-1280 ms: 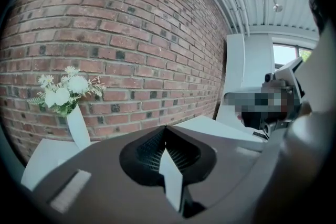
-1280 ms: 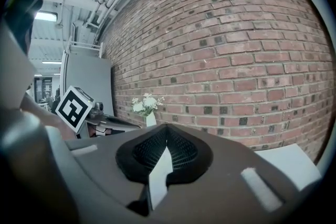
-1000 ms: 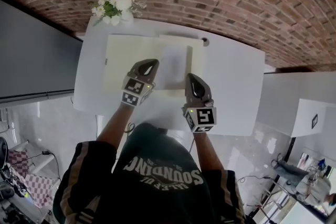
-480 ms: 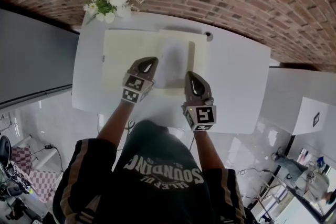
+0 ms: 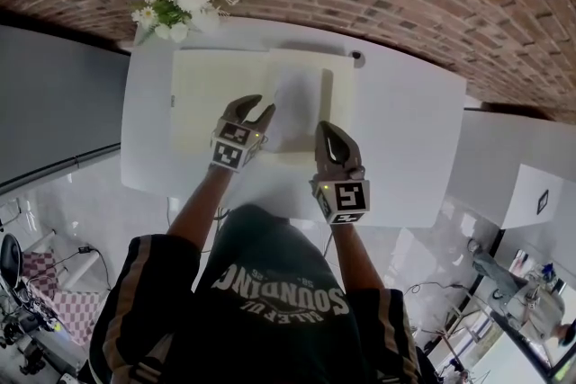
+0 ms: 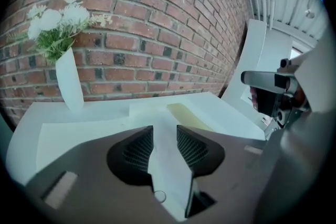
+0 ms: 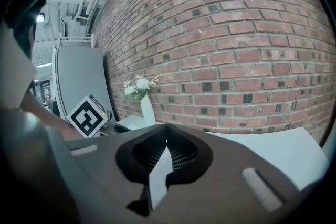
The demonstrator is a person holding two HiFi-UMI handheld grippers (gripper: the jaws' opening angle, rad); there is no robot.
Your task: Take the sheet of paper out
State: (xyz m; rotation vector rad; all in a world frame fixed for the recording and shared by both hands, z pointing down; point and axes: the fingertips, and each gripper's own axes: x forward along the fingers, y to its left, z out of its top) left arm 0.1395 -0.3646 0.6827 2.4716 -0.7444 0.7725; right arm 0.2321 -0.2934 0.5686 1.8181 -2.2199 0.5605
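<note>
A cream folder (image 5: 216, 94) lies open on the white table (image 5: 405, 130). A white sheet of paper (image 5: 297, 103) rests on its right half, beside a yellowish strip (image 5: 326, 94). My left gripper (image 5: 258, 108) hovers at the sheet's left edge with its jaws opening. In the left gripper view the pads of the left gripper (image 6: 164, 128) stand apart, the white sheet (image 6: 163, 113) shows below them, and nothing is pinched. My right gripper (image 5: 327, 129) sits at the sheet's near right corner. The fingertips of the right gripper (image 7: 167, 140) meet, with nothing seen between them.
A white vase of flowers (image 5: 175, 4) stands at the table's far left corner, also visible as the vase (image 6: 68, 84) against the brick wall (image 6: 157, 23). A small dark object (image 5: 358, 57) sits at the far edge. A grey panel (image 5: 54, 103) flanks the table's left.
The left gripper's jaws, shut in both earlier frames, now stand spread. Both grippers sit slightly lower over the folder.
</note>
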